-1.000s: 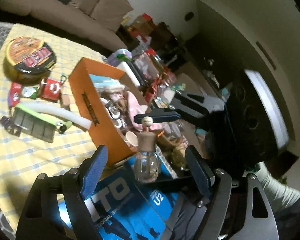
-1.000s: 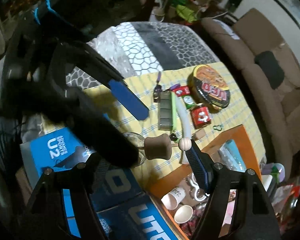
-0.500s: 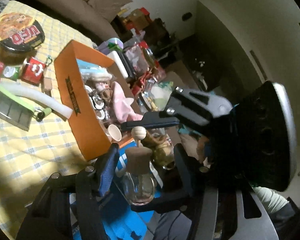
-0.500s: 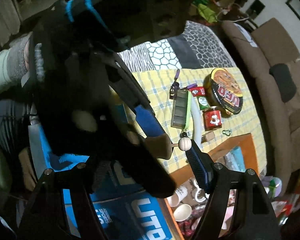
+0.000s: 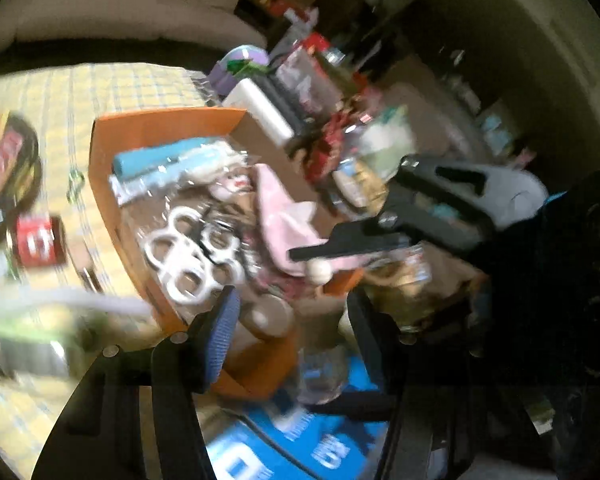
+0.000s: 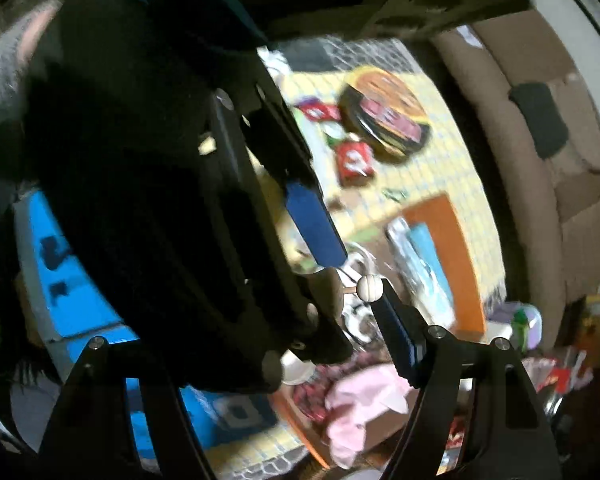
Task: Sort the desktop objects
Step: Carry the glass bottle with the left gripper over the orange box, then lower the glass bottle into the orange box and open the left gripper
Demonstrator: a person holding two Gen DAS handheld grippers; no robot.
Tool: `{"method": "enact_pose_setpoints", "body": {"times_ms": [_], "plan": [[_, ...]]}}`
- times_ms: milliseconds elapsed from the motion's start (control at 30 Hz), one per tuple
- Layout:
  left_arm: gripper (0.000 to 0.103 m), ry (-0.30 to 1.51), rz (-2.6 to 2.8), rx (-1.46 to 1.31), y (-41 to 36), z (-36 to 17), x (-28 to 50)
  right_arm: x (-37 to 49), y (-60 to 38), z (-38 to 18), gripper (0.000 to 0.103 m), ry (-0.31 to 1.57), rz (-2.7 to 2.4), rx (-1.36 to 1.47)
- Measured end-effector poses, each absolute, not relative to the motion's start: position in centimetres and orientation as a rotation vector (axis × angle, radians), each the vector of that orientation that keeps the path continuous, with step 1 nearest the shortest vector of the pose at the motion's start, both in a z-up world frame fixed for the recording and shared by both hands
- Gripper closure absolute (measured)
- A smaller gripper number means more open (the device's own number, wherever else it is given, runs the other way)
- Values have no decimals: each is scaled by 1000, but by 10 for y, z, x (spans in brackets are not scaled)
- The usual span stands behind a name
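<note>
A small glass bottle (image 5: 322, 372) with a brown cap and a wooden bead (image 5: 320, 270) hangs upright over the near corner of the orange box (image 5: 112, 184). My right gripper (image 5: 320, 332) is shut on it lengthwise, one finger on the bead and the other under its base. My left gripper (image 5: 292, 300) stands around the bottle with a gap on each side, its blue pads (image 5: 220, 332) off the glass. In the right wrist view the bead (image 6: 370, 286) rests against the pad of my right gripper (image 6: 300, 300). The left gripper (image 6: 320, 284) hides most of the bottle there.
The orange box (image 6: 456, 240) holds white rings (image 5: 184, 256), a pink cloth (image 5: 284, 220) and a light-blue packet. A noodle bowl (image 6: 384, 116) and a red jar (image 6: 354, 160) lie on the yellow checked cloth. A blue carton (image 5: 300, 440) lies below the grippers. Clutter stands beyond the box.
The left jaws narrowed around the bottle. Both grippers then moved together with the bottle from above the blue carton to over the orange box.
</note>
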State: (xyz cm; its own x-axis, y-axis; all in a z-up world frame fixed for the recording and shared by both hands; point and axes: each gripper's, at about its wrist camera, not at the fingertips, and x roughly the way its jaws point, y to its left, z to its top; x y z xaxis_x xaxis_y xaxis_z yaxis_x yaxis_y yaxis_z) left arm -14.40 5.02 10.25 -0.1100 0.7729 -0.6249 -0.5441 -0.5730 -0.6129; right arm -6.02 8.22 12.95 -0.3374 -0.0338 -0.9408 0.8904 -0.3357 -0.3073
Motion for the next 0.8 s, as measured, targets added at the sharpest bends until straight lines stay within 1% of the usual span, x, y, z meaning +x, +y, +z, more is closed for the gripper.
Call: {"method": "enact_pose_setpoints", "body": {"times_ms": [33,67,100,133,167,233,333,467,500,633,700,767,800], "plan": [[46,-241,1839,-1247,60,102,-151,-69,92,127,32,1202,-1763,1215],[60,-193,1846,-1267,72,98,-159,-76,99,125,33,1197,-1768,1224],[63,-168,1848,-1279,79,95,-164,-81,105,122,40,1188,-1768,1231],[63,-142,1863,-1295,87,91,-171,-89,112,119,49,1177,-1771,1237],[63,-144,1853,-1314,94,86,-178,-95,116,118,50,1168,-1775,1241],[63,-215,1795,-1319,105,76,-192,-108,126,110,50,1135,-1787,1250],[63,-149,1828,-1351,119,63,-203,-128,138,92,50,1122,-1793,1276],[63,-104,1877,-1406,118,47,-219,-140,163,86,50,1006,-1860,1273],[59,-95,1876,-1407,115,47,-220,-144,172,88,50,947,-1879,1279],[53,-107,1921,-1399,99,51,-217,-151,223,100,49,674,-2022,1280],[46,-131,1955,-1379,86,57,-211,-153,246,105,49,499,-2076,1293],[43,-98,2003,-1360,76,61,-203,-148,258,107,49,382,-2089,1283],[43,-92,2022,-1359,74,61,-201,-146,259,107,49,353,-2084,1282]]}}
